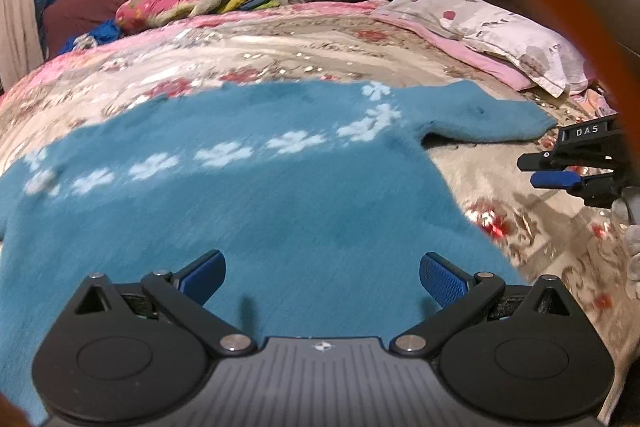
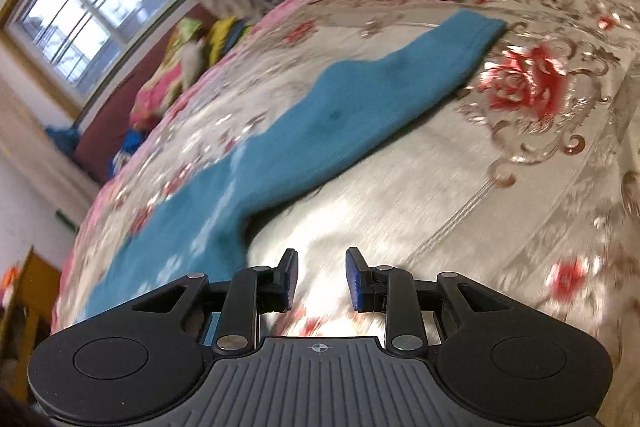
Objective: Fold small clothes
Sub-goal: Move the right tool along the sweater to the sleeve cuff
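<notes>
Both claws empty above blurred teal sweater [image 1: 248, 211], its hem cut off.

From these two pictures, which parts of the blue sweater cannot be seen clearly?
- Blue sweater hem, left wrist view: hidden behind the left tool.
- Its other sleeve, left wrist view: cut off at the picture's left edge.
- Flower pattern, right wrist view: blurred by motion beside the right tool.

Both tongs [image 1: 322, 277] [image 2: 322, 279] open, empty.
</notes>
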Demonstrator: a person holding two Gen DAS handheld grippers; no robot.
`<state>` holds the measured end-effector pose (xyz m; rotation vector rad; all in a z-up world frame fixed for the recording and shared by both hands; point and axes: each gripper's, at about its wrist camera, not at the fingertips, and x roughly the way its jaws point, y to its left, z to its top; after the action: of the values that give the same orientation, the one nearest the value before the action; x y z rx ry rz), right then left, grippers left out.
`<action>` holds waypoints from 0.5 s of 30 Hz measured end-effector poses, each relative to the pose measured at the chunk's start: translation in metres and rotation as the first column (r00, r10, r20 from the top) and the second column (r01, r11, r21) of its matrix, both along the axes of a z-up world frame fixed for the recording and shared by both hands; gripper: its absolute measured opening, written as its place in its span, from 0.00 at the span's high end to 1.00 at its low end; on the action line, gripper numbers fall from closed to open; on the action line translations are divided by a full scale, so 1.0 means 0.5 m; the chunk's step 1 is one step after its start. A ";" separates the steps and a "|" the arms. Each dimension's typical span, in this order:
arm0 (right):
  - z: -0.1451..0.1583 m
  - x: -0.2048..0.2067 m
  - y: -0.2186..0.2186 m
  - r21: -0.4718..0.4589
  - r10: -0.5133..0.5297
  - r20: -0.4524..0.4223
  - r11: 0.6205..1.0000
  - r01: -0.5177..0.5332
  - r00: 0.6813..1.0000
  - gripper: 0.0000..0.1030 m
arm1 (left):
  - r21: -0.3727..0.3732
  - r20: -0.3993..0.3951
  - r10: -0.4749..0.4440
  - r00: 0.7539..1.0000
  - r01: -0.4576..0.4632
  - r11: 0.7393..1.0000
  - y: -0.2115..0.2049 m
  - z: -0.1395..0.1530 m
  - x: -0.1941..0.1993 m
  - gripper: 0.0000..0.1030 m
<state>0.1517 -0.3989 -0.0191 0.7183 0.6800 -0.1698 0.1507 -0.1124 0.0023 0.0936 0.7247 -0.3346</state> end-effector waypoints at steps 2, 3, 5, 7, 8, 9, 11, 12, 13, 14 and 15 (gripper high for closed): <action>-0.008 0.015 -0.025 0.003 -0.030 -0.008 1.000 0.030 1.000 0.74 | 0.004 0.008 -0.009 1.000 0.009 1.000 -0.018 -0.002 0.015 0.00; -0.013 0.018 -0.042 0.007 -0.046 -0.011 0.999 0.046 0.999 0.74 | 0.001 0.007 -0.013 1.000 0.013 1.000 -0.025 -0.004 0.022 0.00; -0.023 0.026 -0.070 0.020 -0.075 -0.018 0.997 0.075 0.997 0.73 | -0.004 0.000 -0.023 1.000 0.023 1.000 -0.040 -0.009 0.035 0.00; -0.034 0.034 -0.097 0.031 -0.100 -0.022 0.994 0.101 0.995 0.73 | -0.004 -0.003 -0.029 1.000 0.029 1.000 -0.052 -0.015 0.046 0.00; -0.040 0.039 -0.111 0.042 -0.113 -0.023 0.993 0.114 0.993 0.73 | -0.006 -0.004 -0.031 1.000 0.031 1.000 -0.057 -0.016 0.049 0.00; -0.043 0.039 -0.121 0.054 -0.122 -0.017 0.991 0.123 0.992 0.73 | -0.009 -0.005 -0.032 0.999 0.032 0.999 -0.063 -0.018 0.053 0.00; -0.050 0.045 -0.143 0.079 -0.147 -0.002 0.986 0.147 0.989 0.73 | -0.016 -0.005 -0.037 0.999 0.037 0.999 -0.074 -0.022 0.058 0.00; -0.051 0.049 -0.152 0.083 -0.158 0.004 0.984 0.157 0.987 0.73 | -0.018 -0.003 -0.040 0.999 0.040 0.999 -0.078 -0.022 0.060 0.00; -0.053 0.052 -0.161 0.086 -0.169 0.013 0.982 0.167 0.986 0.73 | -0.018 0.000 -0.044 0.999 0.044 0.999 -0.082 -0.023 0.062 0.00; -0.055 0.057 -0.173 0.094 -0.181 0.020 0.979 0.178 0.983 0.73 | -0.017 0.003 -0.047 0.999 0.047 0.999 -0.085 -0.023 0.063 0.00; -0.060 0.060 -0.187 0.116 -0.196 0.027 0.974 0.192 0.980 0.73 | -0.016 0.006 -0.051 0.999 0.051 0.999 -0.088 -0.024 0.064 0.00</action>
<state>0.1819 -0.4925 -0.0490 0.8956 0.5854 -0.2977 0.1827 -0.1567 -0.0097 0.0974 0.7152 -0.3885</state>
